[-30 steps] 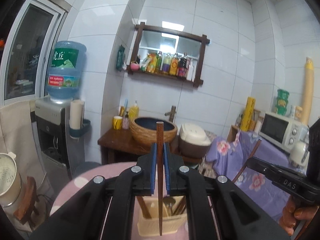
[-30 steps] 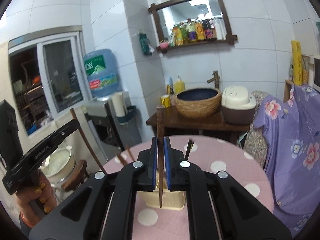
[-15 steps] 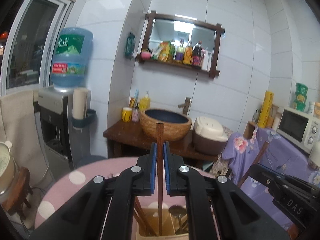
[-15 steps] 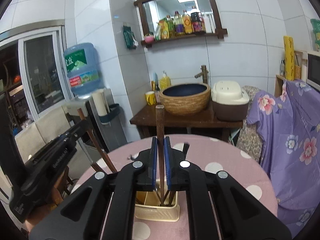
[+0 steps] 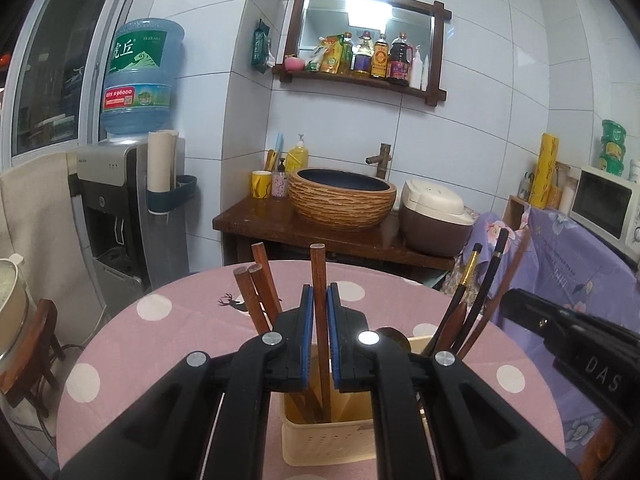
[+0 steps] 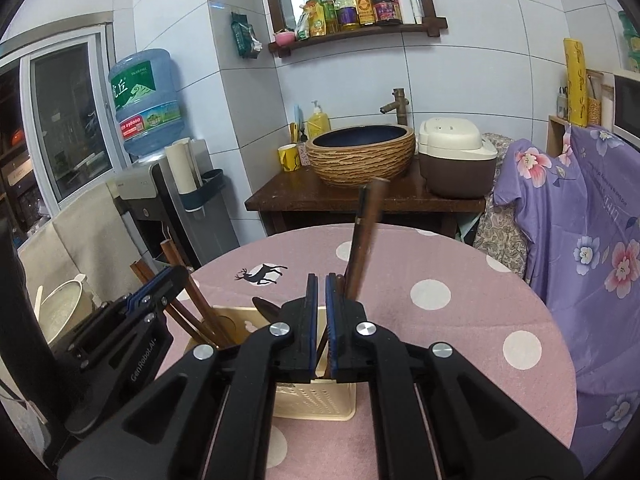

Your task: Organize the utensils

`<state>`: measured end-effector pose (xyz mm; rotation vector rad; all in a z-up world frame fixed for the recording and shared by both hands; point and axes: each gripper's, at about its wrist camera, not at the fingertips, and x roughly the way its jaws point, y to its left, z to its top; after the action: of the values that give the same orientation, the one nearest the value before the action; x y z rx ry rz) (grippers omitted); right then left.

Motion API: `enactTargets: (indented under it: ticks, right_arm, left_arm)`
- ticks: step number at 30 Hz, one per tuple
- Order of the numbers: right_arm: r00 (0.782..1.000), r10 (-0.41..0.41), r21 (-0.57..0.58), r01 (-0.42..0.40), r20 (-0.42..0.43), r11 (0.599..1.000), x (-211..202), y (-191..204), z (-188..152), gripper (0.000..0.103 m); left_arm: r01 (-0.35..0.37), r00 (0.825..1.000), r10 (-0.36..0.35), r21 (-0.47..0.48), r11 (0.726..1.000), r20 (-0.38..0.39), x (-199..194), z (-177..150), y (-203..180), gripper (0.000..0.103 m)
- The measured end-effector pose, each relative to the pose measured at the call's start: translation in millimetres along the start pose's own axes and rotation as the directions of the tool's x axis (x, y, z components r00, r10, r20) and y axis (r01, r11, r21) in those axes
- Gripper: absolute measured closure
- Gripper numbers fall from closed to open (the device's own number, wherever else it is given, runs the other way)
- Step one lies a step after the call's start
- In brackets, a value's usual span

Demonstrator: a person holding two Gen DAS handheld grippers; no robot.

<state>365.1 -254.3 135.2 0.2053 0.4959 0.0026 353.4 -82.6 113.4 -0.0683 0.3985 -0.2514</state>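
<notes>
My left claw (image 5: 319,312) is clamped on a brown wooden chopstick (image 5: 319,276), the blue pads (image 5: 306,320) pressing it from both sides. The stick stands nearly upright, its lower end down inside the cream utensil holder (image 5: 320,440) on the pink dotted tabletop (image 5: 160,332). Three more brown chopsticks (image 5: 256,288) lean out of the holder's left part, just beside my claw. On the right side of the holder I see darker chopsticks (image 5: 480,280), one with a gold band, leaning toward the right.

My right claw (image 6: 321,308) is pinched nearly closed, and a thin brown stick (image 6: 322,350) shows low in the narrow slot between its pads; I cannot tell for certain whether the pads grip it. A blurred dark chopstick (image 6: 366,232) rises just right of the claw tips, tilted to the right, its foot in the holder (image 6: 316,404). From this side the left claw (image 6: 158,284) appears at the holder's left end, with brown chopsticks beside it. A spoon bowl (image 6: 268,307) peeks over the holder's rim.
</notes>
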Motion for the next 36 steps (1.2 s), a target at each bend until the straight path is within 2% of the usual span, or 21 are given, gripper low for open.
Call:
enactTargets:
  ticks: [5,6,8,10,11,12,14,15,18,22,25,27,30,33,36]
  right_arm:
    - [0.999,-0.003,-0.016,0.004,0.043,1.000,-13.0,1.2,-6.2,0.098]
    - [0.998,-0.009,-0.024,0.011,0.057,1.000,-17.5,1.5,-8.2,0.098]
    - [0.995,-0.023,-0.046,0.027,0.098,0.999,-30.3,0.9,-15.3,0.095]
    - [0.989,-0.036,-0.058,0.044,0.140,0.997,-44.5,-3.7,-24.8,0.077]
    - [0.986,-0.049,-0.057,0.059,0.162,0.997,-51.9,-7.4,-31.0,0.052]
    - [0.978,-0.073,-0.049,0.085,0.194,0.995,-62.2,-12.6,-42.4,0.042]
    - [0.968,-0.121,-0.044,0.134,0.219,0.990,-75.7,-19.1,-65.9,0.040]
    - [0.967,-0.134,-0.046,0.147,0.217,0.988,-80.7,-21.6,-78.2,0.034]
    - [0.956,-0.162,-0.054,0.181,0.244,0.982,-105.6,-22.4,-135.5,0.024]
    - [0.938,-0.206,-0.048,0.228,0.280,0.972,-146.8,-17.8,-213.5,0.015]
    - [0.936,-0.211,-0.057,0.236,0.283,0.970,-175.9,-10.2,-257.2,0.013]
    - [0.937,-0.208,-0.100,0.244,0.280,0.965,-195.0,-1.1,-280.1,0.012]
    - [0.932,-0.210,-0.144,0.261,0.294,0.955,-221.8,12.2,-301.5,0.011]
    - [0.929,-0.175,-0.143,0.231,0.326,0.962,-249.1,18.6,-315.5,0.008]
    - [0.921,-0.164,-0.149,0.228,0.352,0.962,-267.1,25.7,-321.4,0.007]
  left_arm:
    - [0.035,0.999,-0.035,0.005,0.999,0.007,-11.5,-1.0,-1.8,0.094]
    - [0.040,0.999,-0.041,0.012,0.999,0.012,-15.8,-1.6,-2.2,0.091]
    - [0.049,0.999,-0.050,0.025,0.998,0.022,-25.1,-5.0,-2.8,0.073]
    - [0.073,0.997,-0.074,0.022,0.997,0.037,-40.2,-11.6,1.2,0.045]
    - [0.082,0.995,-0.083,0.020,0.996,0.046,-48.8,-16.3,3.6,0.041]
    - [0.083,0.995,-0.084,0.024,0.996,0.059,-58.4,-22.5,5.6,0.035]
    - [0.064,0.993,-0.069,0.053,0.997,0.095,-82.3,-42.4,8.4,0.021]
    - [0.047,0.992,-0.054,0.064,0.997,0.114,-94.1,-53.8,9.3,0.015]
    - [0.008,0.987,-0.019,0.067,0.998,0.160,-132.9,-91.8,15.4,0.005]
    - [-0.046,0.976,0.043,0.013,0.999,0.211,-189.8,-152.7,24.4,0.005]
    - [-0.107,0.977,0.106,-0.003,0.994,0.187,-220.8,-191.4,25.9,0.005]
    - [-0.105,0.980,0.109,-0.029,0.994,0.166,-239.4,-208.6,27.3,0.005]
    - [-0.117,0.979,0.121,-0.035,0.993,0.164,-267.6,-227.3,23.2,0.005]
    - [-0.087,0.980,0.087,-0.010,0.996,0.179,-290.8,-236.7,15.6,0.005]
    - [-0.112,0.979,0.107,0.019,0.993,0.173,-301.9,-240.4,12.9,0.005]
